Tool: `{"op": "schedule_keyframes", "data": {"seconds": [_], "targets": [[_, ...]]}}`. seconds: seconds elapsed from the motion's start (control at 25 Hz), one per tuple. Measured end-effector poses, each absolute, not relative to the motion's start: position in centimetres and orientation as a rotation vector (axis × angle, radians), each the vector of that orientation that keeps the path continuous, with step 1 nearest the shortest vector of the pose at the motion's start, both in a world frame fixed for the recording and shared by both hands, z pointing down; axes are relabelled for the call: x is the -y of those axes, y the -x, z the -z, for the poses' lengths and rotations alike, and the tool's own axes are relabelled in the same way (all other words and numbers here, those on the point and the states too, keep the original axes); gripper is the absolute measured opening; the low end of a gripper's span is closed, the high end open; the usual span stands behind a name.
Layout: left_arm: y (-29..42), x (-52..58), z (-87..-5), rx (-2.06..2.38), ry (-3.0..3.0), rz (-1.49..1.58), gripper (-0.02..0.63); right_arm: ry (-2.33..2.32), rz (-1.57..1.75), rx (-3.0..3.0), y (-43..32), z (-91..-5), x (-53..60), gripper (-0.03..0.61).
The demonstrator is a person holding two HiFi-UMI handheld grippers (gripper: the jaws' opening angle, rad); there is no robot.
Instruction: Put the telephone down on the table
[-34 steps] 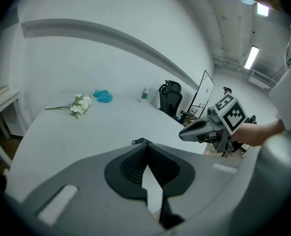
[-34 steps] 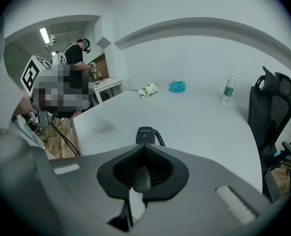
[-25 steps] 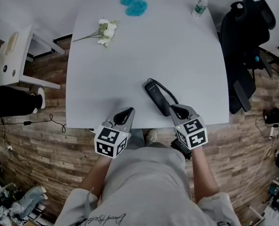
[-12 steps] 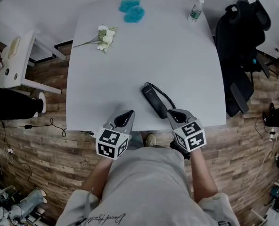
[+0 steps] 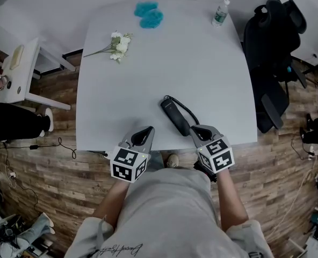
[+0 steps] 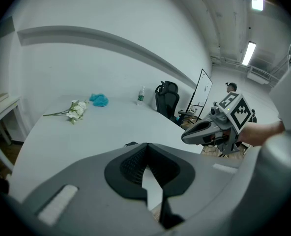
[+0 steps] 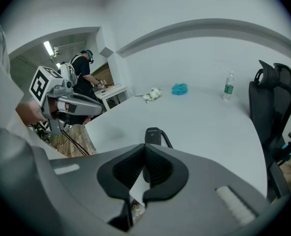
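A black telephone handset with a coiled cord lies flat on the white table, near its front edge. My right gripper hovers at the table edge just right of the handset's near end, jaws shut and empty. In the right gripper view the handset lies just beyond the closed jaw tips. My left gripper is over the front edge, well left of the handset. Its jaws meet with nothing between them.
White flowers lie at the far left of the table, a blue cloth at the back and a water bottle at the far right corner. A black office chair stands at the right, a white side table at the left.
Only the head camera has shifted slightly. The handset and both grippers keep their places relative to the table.
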State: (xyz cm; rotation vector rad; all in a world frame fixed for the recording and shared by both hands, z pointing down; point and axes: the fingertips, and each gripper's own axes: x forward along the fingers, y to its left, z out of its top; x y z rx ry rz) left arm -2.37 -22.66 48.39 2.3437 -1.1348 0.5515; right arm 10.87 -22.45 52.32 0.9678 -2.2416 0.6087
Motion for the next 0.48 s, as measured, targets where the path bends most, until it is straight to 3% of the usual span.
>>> {"op": "schedule_keyframes", "data": {"seconds": [0.48], "targets": [[2.2, 21.7, -48.4, 1.116, -2.356, -0.553, 0.017, -0.963, -0.625, 2.234, -10.5, -52.8, 21.4, 0.006]]}}
